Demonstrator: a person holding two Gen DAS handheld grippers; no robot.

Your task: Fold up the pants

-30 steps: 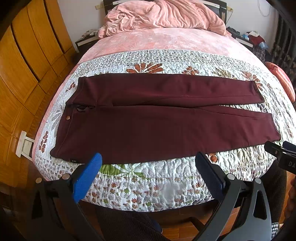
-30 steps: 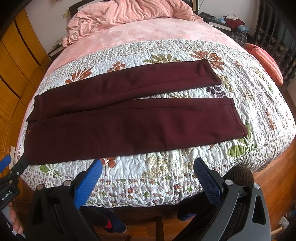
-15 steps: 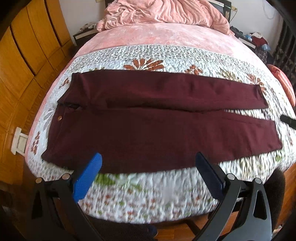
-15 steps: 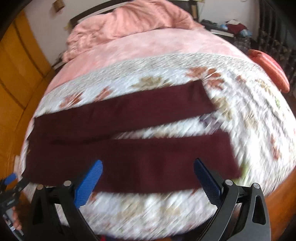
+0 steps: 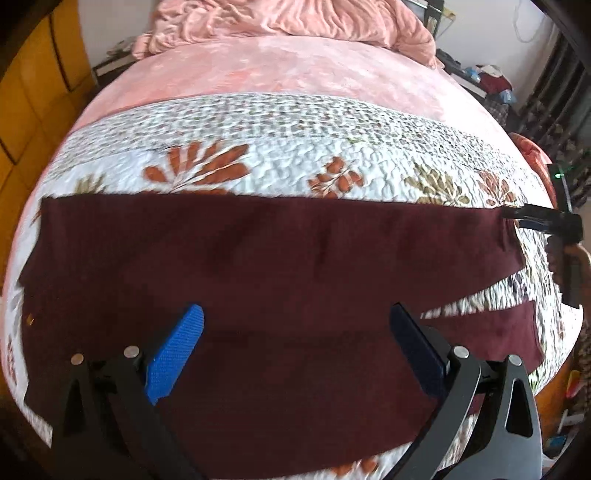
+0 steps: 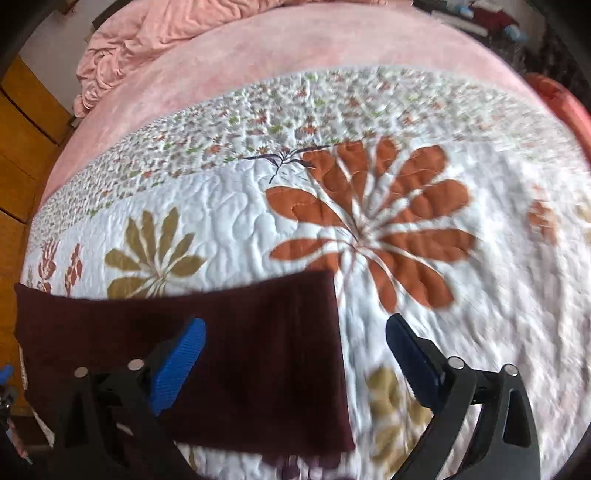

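Observation:
Dark maroon pants lie flat across a floral quilt on the bed, waist to the left, two legs to the right. My left gripper is open and empty, low over the pants' middle. My right gripper is open and empty, over the hem end of the far leg; its left finger is over the cloth, its right finger over bare quilt. The right gripper also shows in the left wrist view, at the far leg's hem corner.
A pink bedsheet and a bunched pink blanket lie beyond the quilt. Wooden wardrobe panels stand to the left. A cluttered nightstand and a dark rail are at the right.
Both grippers have moved forward and down over the bed. The right one has gone from the bed's front edge to the far leg's hem. The pants have not moved.

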